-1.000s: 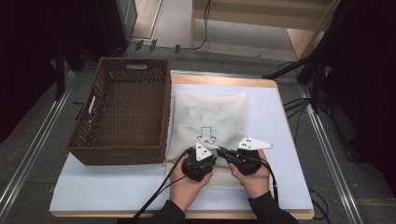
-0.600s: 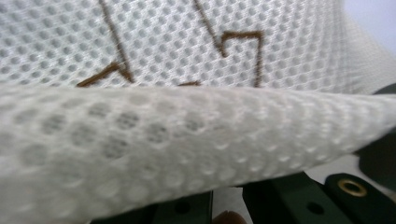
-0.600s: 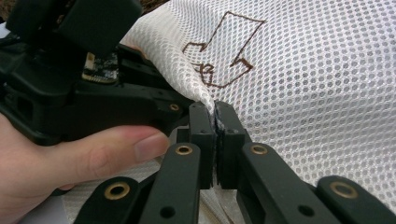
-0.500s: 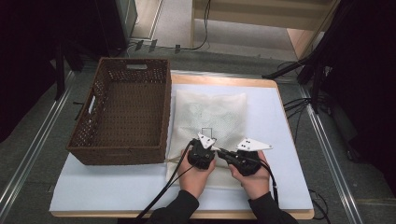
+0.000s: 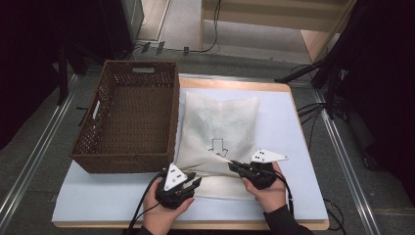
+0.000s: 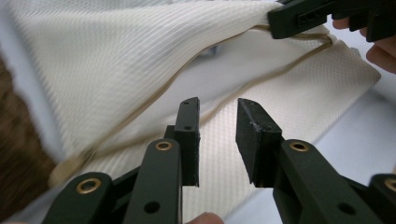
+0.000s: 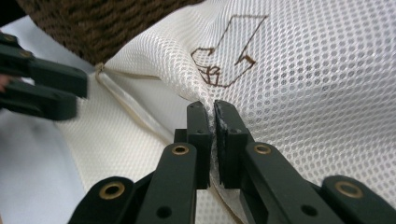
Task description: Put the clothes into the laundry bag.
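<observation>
On your blue table [image 5: 293,127], right tongs [image 5: 235,167] pinch the mesh bag's [image 5: 220,122] top layer; left tongs [image 5: 195,183], just loosened, hold nothing. Next, grab the near edge, opening it.

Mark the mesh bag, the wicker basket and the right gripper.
mesh bag [image 5: 220,117], high view, flat upper panel above the arrow print.
wicker basket [image 5: 128,161], high view, near wall.
right gripper [image 7: 213,116], right gripper view, between the tips, shut on the bag's top layer.
</observation>
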Action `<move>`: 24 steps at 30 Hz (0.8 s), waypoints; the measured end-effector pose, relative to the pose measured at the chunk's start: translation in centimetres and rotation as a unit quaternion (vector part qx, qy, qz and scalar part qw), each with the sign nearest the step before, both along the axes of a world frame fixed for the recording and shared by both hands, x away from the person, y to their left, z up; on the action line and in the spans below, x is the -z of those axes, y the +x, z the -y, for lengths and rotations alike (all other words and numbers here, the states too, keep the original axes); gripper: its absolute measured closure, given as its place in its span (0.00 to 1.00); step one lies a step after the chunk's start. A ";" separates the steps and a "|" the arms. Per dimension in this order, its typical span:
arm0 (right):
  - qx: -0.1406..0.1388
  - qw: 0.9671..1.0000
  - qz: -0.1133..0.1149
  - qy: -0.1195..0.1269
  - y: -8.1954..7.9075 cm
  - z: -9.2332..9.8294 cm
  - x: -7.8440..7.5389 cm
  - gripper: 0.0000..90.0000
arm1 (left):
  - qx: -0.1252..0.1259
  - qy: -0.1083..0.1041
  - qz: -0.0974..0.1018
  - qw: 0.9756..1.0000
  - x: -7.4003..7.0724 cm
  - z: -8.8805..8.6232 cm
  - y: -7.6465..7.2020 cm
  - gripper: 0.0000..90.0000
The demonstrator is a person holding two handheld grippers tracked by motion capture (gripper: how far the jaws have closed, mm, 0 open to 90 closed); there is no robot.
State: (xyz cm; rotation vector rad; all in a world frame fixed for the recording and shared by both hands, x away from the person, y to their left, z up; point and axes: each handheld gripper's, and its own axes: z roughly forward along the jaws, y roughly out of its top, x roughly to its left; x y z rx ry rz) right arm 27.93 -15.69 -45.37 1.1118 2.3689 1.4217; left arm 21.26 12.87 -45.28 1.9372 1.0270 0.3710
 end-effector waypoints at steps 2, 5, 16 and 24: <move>-0.003 1.000 -0.006 -0.005 -0.1 0.2 0.4 0.94 | -0.006 0.002 -0.001 1.000 0.1 -0.9 -0.4 0.75; -0.003 1.000 -0.013 -0.009 0.0 0.6 1.0 0.91 | -0.017 0.003 0.000 1.000 0.1 -1.9 -0.7 0.71; 0.011 0.999 -0.020 -0.023 -0.3 1.2 1.7 0.36 | -0.086 0.023 -0.034 0.995 1.0 -3.3 -0.3 0.46; 0.021 1.000 0.005 -0.019 -1.2 0.3 0.5 0.40 | -0.078 0.040 -0.060 0.994 1.9 -2.1 -0.1 0.49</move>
